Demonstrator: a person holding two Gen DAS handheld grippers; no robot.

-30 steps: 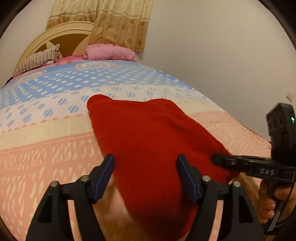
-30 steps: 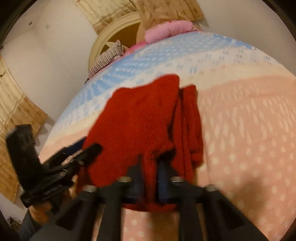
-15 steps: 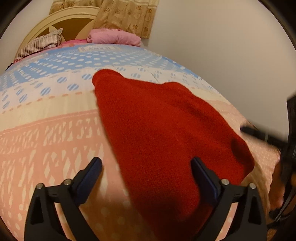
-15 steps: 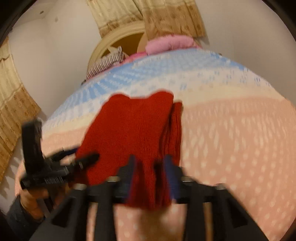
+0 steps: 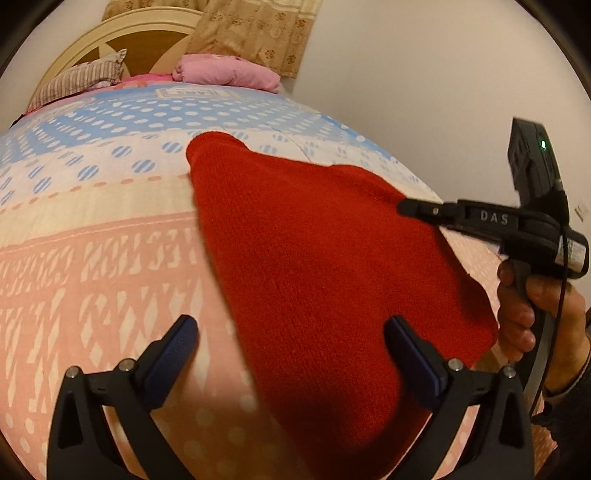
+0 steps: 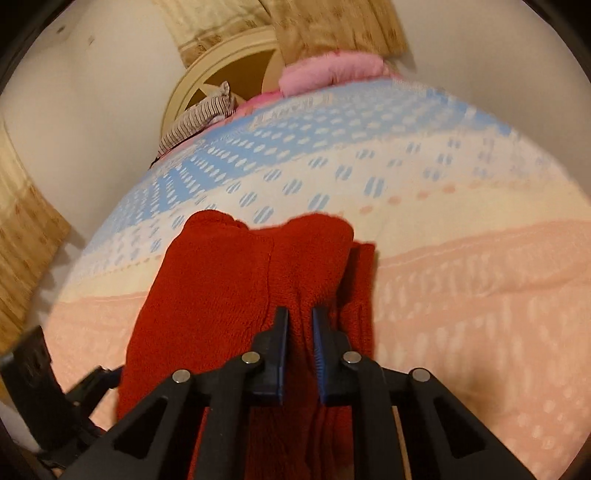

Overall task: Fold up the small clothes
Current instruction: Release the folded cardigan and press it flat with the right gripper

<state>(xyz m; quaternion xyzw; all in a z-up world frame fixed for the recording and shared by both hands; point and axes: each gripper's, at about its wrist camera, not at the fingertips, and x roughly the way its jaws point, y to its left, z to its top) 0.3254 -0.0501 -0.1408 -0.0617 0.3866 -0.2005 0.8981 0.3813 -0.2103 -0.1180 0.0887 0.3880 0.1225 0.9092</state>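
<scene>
Okay, near first: your left gripper [image 5: 290,345] sits at the bottom of the left wrist view, fingers spread wide, pinching nothing, with the red garment [image 5: 314,266] lying under and between them. Your right gripper [image 6: 300,345], bottom centre of the right wrist view, has its fingers drawn almost together and closing, with a ridge of red fleece bunched in the narrow gap; looks like a pinch on the near edge. Garment lies mid-frame on the bed [image 5: 92,266], over the pink patterned band, far end reaching the white dotted band. A narrow strip already lies doubled along its right side in the right view.

Step in hand, I'd say: a lengthwise fold, right side taken up, left side let go. Next move likely calls for you to carry the pinched edge across and lay it flat, keeping the lower layer from dragging.

Far back, top of frame: pink pillow [image 5: 225,72], striped pillow [image 5: 81,79], headboard [image 5: 122,33].
</scene>
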